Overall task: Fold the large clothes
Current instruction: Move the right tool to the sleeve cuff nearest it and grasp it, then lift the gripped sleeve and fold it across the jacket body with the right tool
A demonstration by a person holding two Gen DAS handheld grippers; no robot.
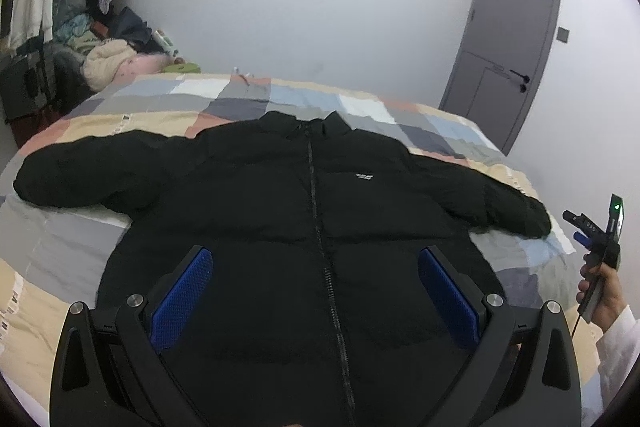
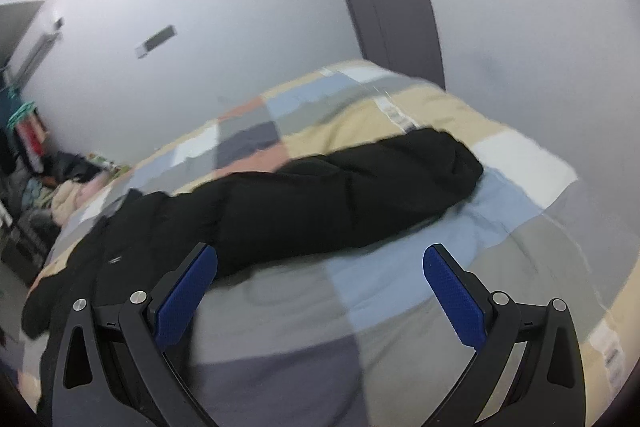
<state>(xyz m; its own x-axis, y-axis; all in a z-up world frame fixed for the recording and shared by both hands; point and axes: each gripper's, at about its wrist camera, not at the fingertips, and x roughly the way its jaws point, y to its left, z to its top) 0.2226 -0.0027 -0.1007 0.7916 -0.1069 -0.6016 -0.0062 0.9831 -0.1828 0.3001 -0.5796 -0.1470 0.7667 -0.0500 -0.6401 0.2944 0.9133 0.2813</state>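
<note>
Blue-padded fingers of the left gripper (image 1: 315, 263) stand wide apart, empty, over the near hem of a black puffer jacket (image 1: 280, 211), which lies zipped and face up on a patchwork quilt (image 1: 224, 99) covering the bed, both sleeves spread out. On the right, the right gripper (image 2: 320, 263) hangs equally spread and empty above the quilt, just near of the jacket's right sleeve (image 2: 360, 187). Beyond the bed stand a grey door (image 1: 516, 43) and, far left, heaped clothes (image 1: 108, 63).
</note>
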